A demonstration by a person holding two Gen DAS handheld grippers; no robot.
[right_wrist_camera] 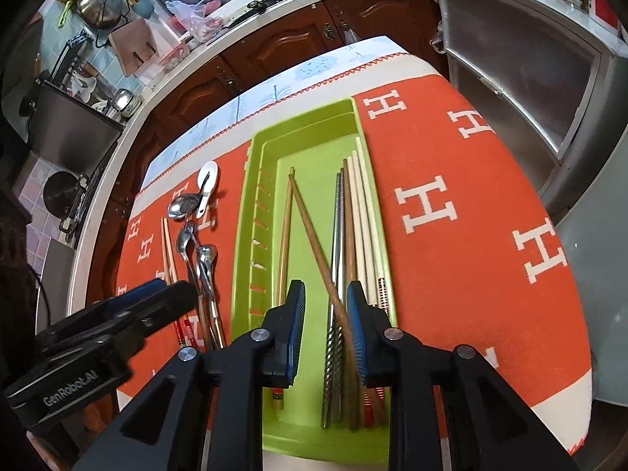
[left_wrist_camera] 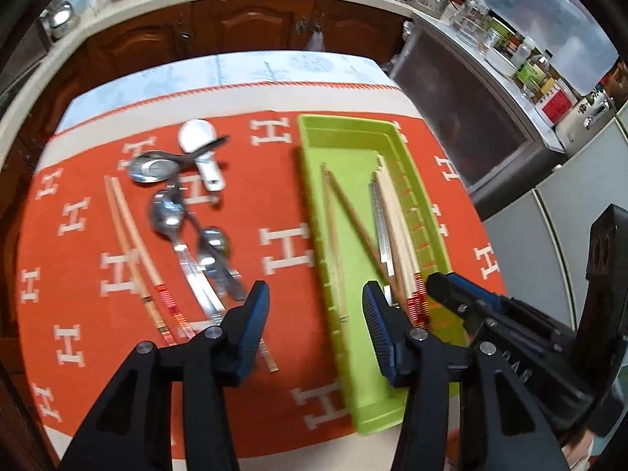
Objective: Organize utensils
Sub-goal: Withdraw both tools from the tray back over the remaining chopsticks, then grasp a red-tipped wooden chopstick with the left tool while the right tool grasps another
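A lime green tray (left_wrist_camera: pixel 345 133) (right_wrist_camera: pixel 255 180) lies on the orange cloth. It holds a crossed pair of brown chopsticks (left_wrist_camera: pixel 353 212) (right_wrist_camera: pixel 314 243), metal chopsticks (right_wrist_camera: pixel 337 235) and cream chopsticks (right_wrist_camera: pixel 363 216). My right gripper (right_wrist_camera: pixel 325 314) hangs over the tray's near end, open, with the brown and metal chopsticks below the gap and untouched by the pads. My left gripper (left_wrist_camera: pixel 316 314) is open and empty above the tray's left wall. To the left on the cloth lie metal spoons (left_wrist_camera: pixel 168 212) (right_wrist_camera: pixel 188 235), a white ceramic spoon (left_wrist_camera: pixel 196 137) and pale chopsticks (left_wrist_camera: pixel 129 227) with red-striped ends.
The orange cloth (left_wrist_camera: pixel 282 243) with white H letters covers a small table. Dark wooden cabinets (left_wrist_camera: pixel 251 27) and a cluttered counter run behind it. A steel cabinet (right_wrist_camera: pixel 522 86) stands close on the right. The right gripper (left_wrist_camera: pixel 451 290) shows beside the left one.
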